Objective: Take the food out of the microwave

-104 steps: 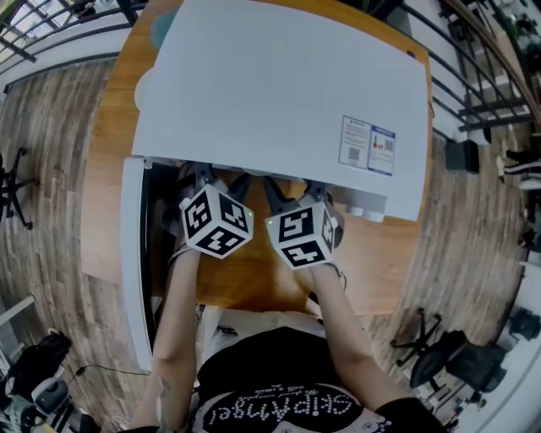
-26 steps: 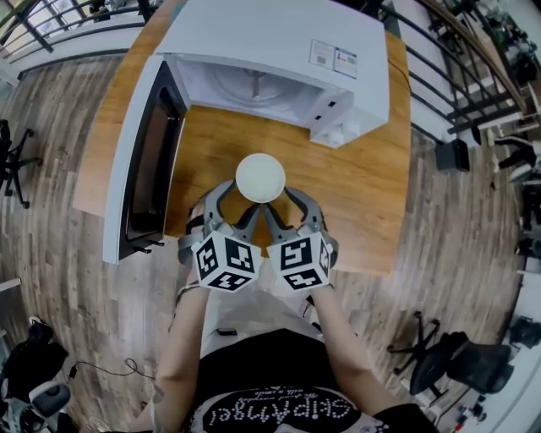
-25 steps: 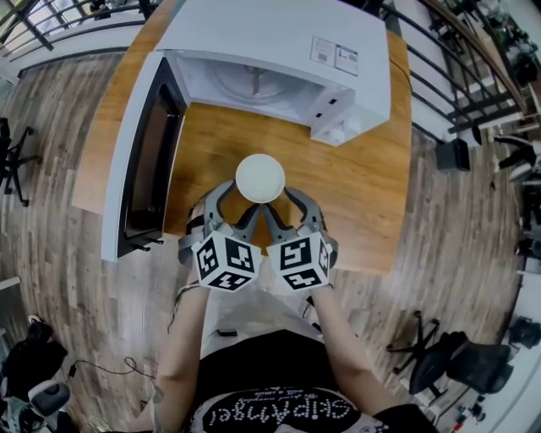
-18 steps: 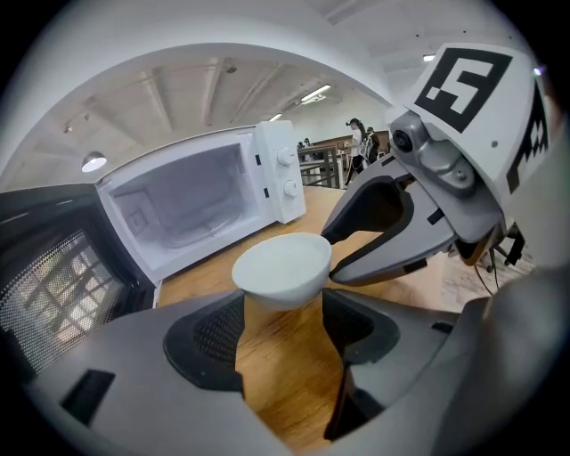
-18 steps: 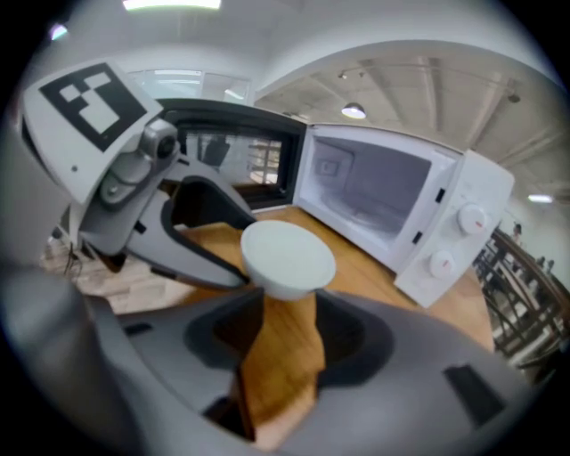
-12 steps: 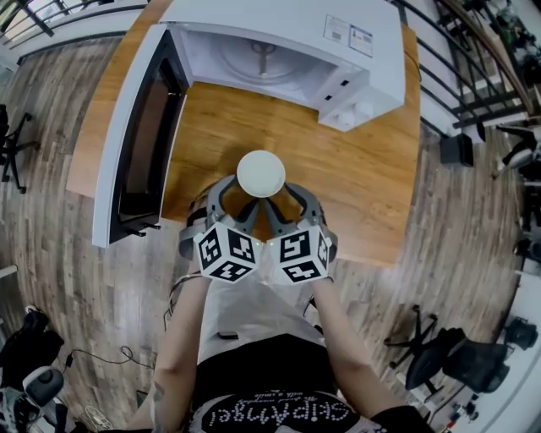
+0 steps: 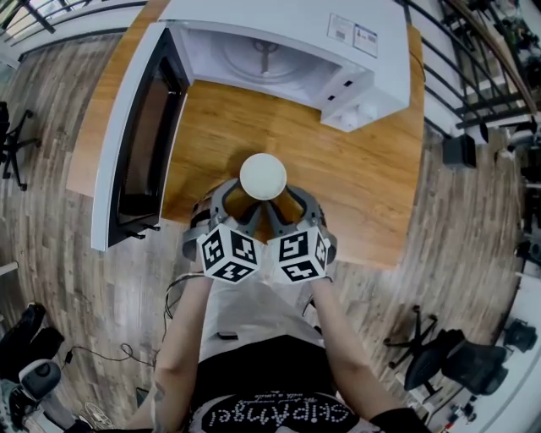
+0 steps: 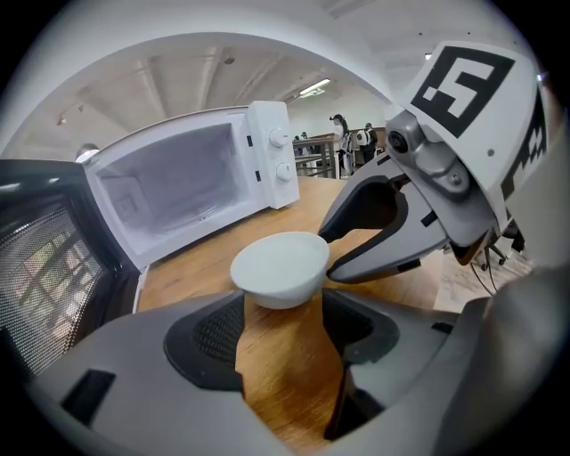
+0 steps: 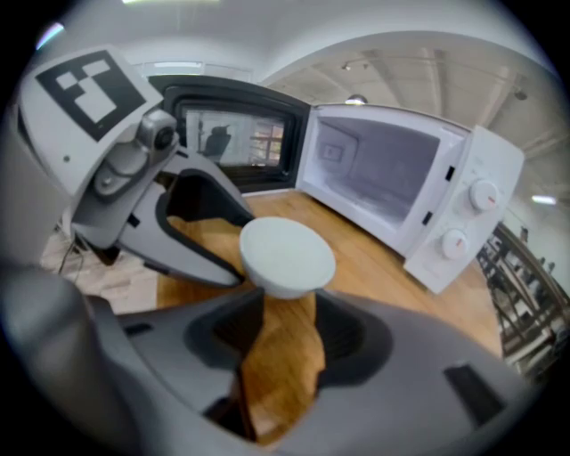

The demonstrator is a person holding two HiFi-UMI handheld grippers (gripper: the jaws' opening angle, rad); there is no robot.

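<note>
My left claw (image 8: 280, 310) has its two jaws closed in on the base of a small white round bowl (image 8: 279, 265). My right claw (image 9: 283, 298) pinches the same base from the other side, so the bowl is held between both.

A few seconds ago both claws were reaching into the white box-shaped microwave (image 7: 279, 25). Now the bowl is out, above the bare wooden table (image 7: 363, 178) in front of the oven, and over the last second it has barely shifted. I judge the removal all but done, with only setting it down and letting go left.

The dark-windowed door (image 7: 127, 144) hangs open and the cavity shows just its turntable (image 7: 264, 57).

I cannot tell what the bowl holds, since its top reads as flat white. From above, the rim hides where the jaws meet it.
</note>
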